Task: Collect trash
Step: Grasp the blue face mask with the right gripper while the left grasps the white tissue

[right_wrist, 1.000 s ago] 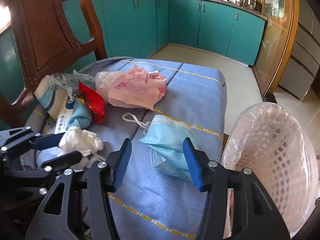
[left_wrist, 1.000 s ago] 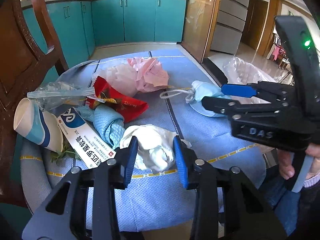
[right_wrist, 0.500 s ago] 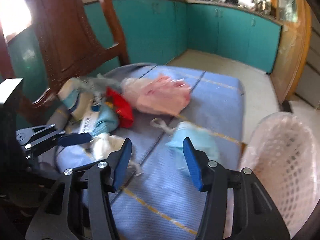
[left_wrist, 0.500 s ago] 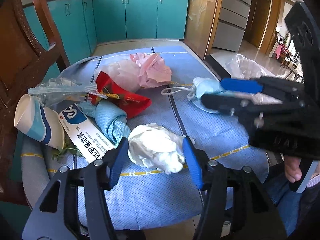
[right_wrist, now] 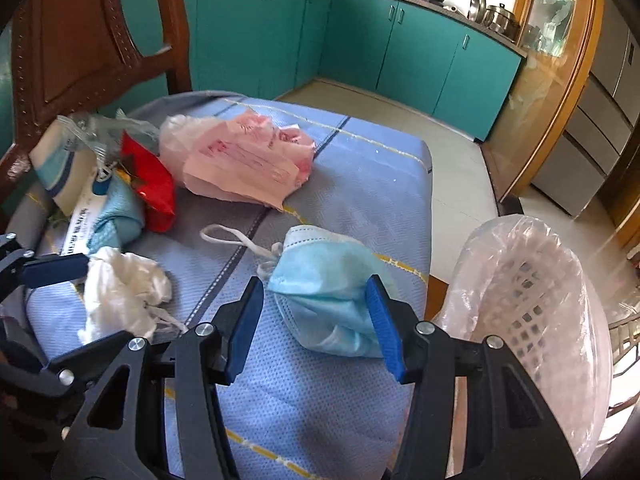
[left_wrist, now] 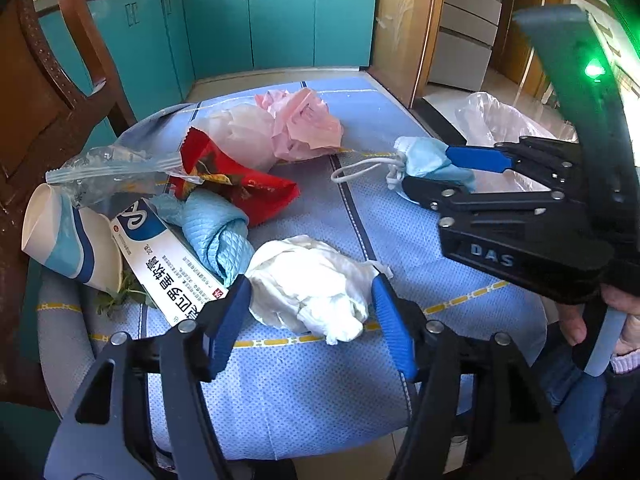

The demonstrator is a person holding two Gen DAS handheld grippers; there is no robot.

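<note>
Trash lies on a blue seat cushion [left_wrist: 312, 392]. My left gripper [left_wrist: 310, 308] is open, its jaws either side of a crumpled white tissue wad [left_wrist: 312, 284], also in the right wrist view [right_wrist: 120, 288]. My right gripper [right_wrist: 316, 312] is open around a blue face mask [right_wrist: 328, 292], which also shows in the left wrist view [left_wrist: 424, 158]. Further back lie a pink plastic bag [right_wrist: 240, 160], a red snack wrapper [left_wrist: 240, 184], a blue cloth [left_wrist: 216, 232], a white medicine box [left_wrist: 168, 264], a paper cup [left_wrist: 64, 236] and a clear bag [left_wrist: 108, 172].
A white mesh bin with a clear plastic liner [right_wrist: 528, 304] stands on the floor to the right of the cushion. A wooden chair back [right_wrist: 80, 52] rises at the left. Teal kitchen cabinets [right_wrist: 360, 40] line the far wall.
My left gripper has opened wider around the tissue wad. My right gripper swung left, then returned and now straddles the face mask more closely.
</note>
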